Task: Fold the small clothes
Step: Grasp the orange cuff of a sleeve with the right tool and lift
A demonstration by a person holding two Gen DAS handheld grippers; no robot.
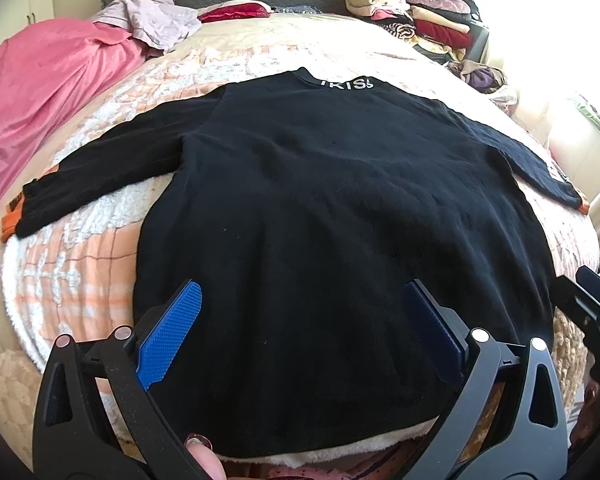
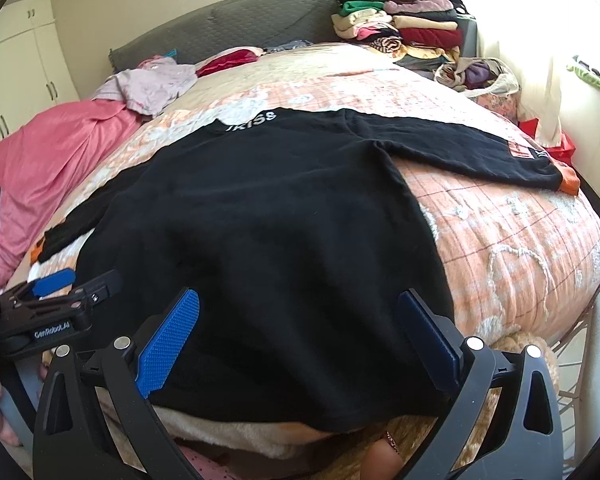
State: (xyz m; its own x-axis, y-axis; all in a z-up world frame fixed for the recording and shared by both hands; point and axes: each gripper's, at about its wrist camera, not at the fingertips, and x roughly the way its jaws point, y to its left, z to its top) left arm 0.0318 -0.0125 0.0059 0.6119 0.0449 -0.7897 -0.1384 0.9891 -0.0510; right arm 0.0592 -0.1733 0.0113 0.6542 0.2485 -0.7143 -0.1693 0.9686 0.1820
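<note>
**Hovering over a flat black top, no fold started**

Lying spread flat on the bed, black long-sleeve top (image 1: 320, 208), back side up, white lettering at the collar at the far end, hem toward the camera near the bed edge. Both sleeves out to the sides: left sleeve (image 1: 100, 168) ends in an orange cuff, right sleeve (image 2: 460, 148) runs toward the far right edge of the bed, also orange-cuffed. Cloth looks smooth, few wrinkles.

Left gripper (image 1: 300, 332) sits above the hem area, jaws wide apart, nothing between the blue pads. Right gripper (image 2: 300, 336) same: jaws spread, empty, over the hem on the right half. Each gripper shows at the margin of the other's view, so they are close together.

Underneath: peach plaid blanket (image 2: 520, 240). Pink sheet (image 1: 52, 92) bunched at left, loose lilac garment (image 1: 156, 20) near the headboard, stack of folded clothes (image 2: 400, 28) far right corner.

Risks, as judged:
- Pinching the plush blanket along with the hem, since the pile is soft and directly under the knit.
- Grabbing only the top layer, so the fold drags unevenly.
- Right cuff near the bed edge; a pull could slide it off.
- Grippers close enough to collide if both reach for the centre.
</note>
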